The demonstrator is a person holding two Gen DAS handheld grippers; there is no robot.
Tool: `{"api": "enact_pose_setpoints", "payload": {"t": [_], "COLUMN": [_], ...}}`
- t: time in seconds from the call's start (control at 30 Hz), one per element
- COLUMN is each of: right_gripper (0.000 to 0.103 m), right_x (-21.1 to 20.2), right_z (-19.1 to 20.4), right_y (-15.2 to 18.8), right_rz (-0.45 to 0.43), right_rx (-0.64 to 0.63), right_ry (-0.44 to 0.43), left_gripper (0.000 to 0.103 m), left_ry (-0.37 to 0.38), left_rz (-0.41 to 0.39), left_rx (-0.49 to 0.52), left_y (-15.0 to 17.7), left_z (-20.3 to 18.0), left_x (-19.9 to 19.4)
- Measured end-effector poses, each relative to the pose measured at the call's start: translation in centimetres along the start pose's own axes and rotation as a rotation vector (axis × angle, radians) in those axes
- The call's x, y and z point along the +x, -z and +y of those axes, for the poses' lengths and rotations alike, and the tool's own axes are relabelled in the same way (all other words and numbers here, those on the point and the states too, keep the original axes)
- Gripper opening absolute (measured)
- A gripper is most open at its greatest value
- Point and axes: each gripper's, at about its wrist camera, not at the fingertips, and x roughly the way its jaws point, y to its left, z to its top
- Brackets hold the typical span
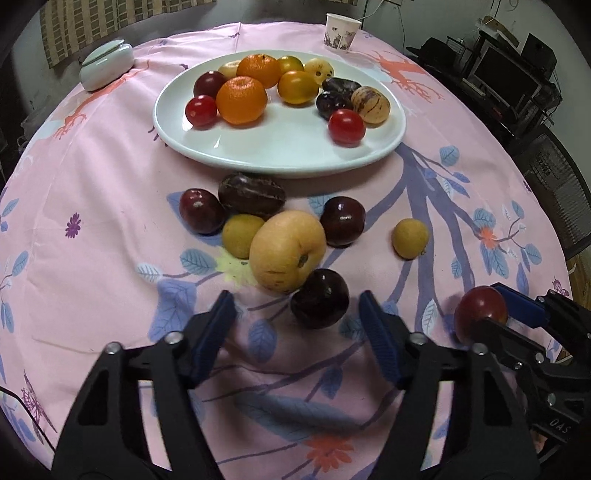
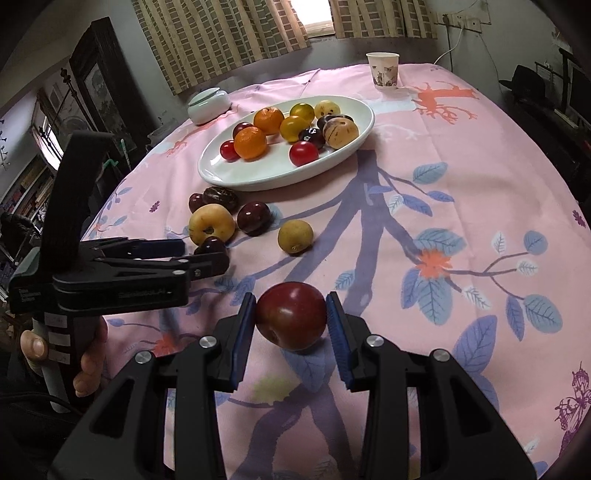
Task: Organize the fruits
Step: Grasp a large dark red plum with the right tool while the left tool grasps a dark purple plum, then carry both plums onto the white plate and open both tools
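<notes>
A white plate holds oranges, tomatoes and other fruits; it also shows in the right wrist view. Loose fruits lie in front of it: a large yellow fruit, dark plums, small yellow fruits. My left gripper is open, its tips on either side of a dark plum. My right gripper is shut on a red plum, just above the cloth; the plum also shows in the left wrist view.
A pink flowered tablecloth covers the round table. A paper cup and a pale lidded jar stand beyond the plate. Dark furniture and monitors stand off the table's right side.
</notes>
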Motion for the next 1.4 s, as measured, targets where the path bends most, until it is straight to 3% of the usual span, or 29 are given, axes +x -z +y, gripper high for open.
{"api": "enact_pose_setpoints", "payload": {"t": [0.13, 0.27, 0.6, 1.07, 1.27, 1.4], "right_gripper": [0.039, 0.039, 0.039, 0.039, 0.039, 0.039], "right_x": [0.1, 0.2, 0.5, 0.6, 1.0, 1.7], "right_z": [0.0, 0.1, 2.5, 5.7, 5.6, 5.9], "right_y": [0.1, 0.2, -0.1, -1.1, -3.1, -5.8], "right_rz": [-0.001, 0.004, 0.013, 0.005, -0.006, -0.010], "right_rx": [0.004, 0.008, -0.024, -0.053, -0.077, -0.140], "right_ry": [-0.016, -0.021, -0.020, -0.009, 0.012, 0.040], "left_gripper": [0.057, 0.031, 0.031, 0.031, 0.031, 0.031], "left_ry": [-0.029, 0.022, 0.047, 0.093, 0.068, 0.016], "left_rz": [-0.032, -0.039, -0.116, -0.158, -0.172, -0.185], "left_rx": [0.020, 0.018, 0.001, -0.014, -0.016, -0.008], "left_y": [0.0, 0.2, 1.9, 3.4, 1.7, -1.8], "left_z": [-0.7, -0.6, 0.9, 3.8, 5.1, 6.1], "left_x": [0.0, -0.5, -3.9, -5.9, -6.6, -6.9]}}
